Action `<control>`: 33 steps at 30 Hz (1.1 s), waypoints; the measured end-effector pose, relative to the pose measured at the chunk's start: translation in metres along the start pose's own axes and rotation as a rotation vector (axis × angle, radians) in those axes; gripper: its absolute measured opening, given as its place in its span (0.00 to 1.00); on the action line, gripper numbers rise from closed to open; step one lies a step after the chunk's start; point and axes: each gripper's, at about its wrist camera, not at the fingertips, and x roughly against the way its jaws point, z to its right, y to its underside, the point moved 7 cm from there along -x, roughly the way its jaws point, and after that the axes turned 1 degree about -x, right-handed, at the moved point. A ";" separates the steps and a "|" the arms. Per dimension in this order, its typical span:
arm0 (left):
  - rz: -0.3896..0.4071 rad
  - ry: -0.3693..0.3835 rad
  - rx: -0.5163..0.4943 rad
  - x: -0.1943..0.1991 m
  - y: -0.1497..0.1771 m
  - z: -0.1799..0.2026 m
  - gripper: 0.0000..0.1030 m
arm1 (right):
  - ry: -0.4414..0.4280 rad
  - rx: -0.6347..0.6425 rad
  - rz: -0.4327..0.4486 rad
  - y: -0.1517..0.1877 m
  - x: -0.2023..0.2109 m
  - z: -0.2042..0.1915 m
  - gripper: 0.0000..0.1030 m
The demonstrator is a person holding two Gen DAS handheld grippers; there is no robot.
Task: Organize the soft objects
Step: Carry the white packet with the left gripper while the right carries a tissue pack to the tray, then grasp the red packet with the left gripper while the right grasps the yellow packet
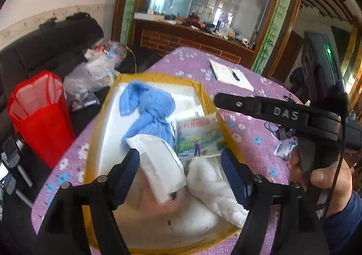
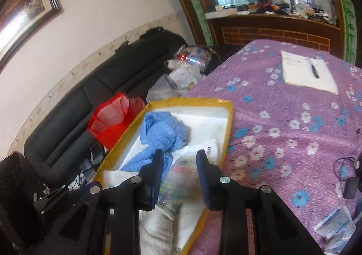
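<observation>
Soft blue towel (image 1: 147,112) lies crumpled in the foam box (image 1: 108,123); left gripper (image 1: 181,164) and right gripper (image 2: 179,162) gape, grasping nothing.

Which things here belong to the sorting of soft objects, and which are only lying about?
Part of the job:
- box
- blue towel
- white towel
- white packet
- picture cloth

Just lying about:
- notepad with pen
- red bag
- plastic bags on the sofa
- small packet
</observation>
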 end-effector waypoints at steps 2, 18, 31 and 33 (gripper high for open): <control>0.006 0.009 -0.001 0.005 -0.002 0.004 0.72 | 0.000 0.010 0.018 0.001 0.015 0.001 0.33; -0.042 0.117 -0.218 0.003 0.013 0.131 0.72 | -0.007 -0.079 0.093 0.060 0.148 0.065 0.41; -0.155 0.220 -0.359 -0.026 0.050 0.226 0.72 | 0.512 -0.328 0.168 0.110 0.295 0.282 0.84; -0.161 0.233 -0.371 -0.028 0.053 0.233 0.72 | 0.567 -0.442 0.150 0.125 0.306 0.326 0.84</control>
